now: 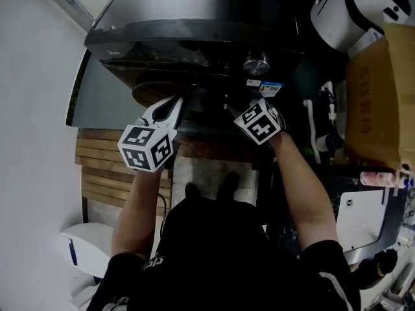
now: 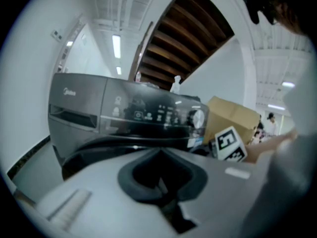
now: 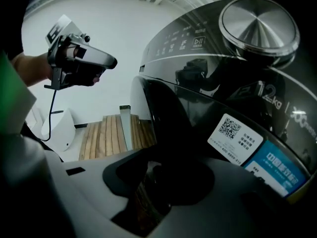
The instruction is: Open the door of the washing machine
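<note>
The right tongs point(image 3: 148, 185) seem lost in shadow beneath the door point(image 3: 171, 118).

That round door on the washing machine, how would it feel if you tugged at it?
The door looks like thick, glossy dark glass, so probably stiff, fairly heavy and slippery to grip. It looks shut against the washing machine, so it would likely resist, then swing rather than bend.

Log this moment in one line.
left gripper: shut, empty, clear of the washing machine | right gripper: at the door, below the knob, jaws unclear | door: open or shut, cannot tell
</note>
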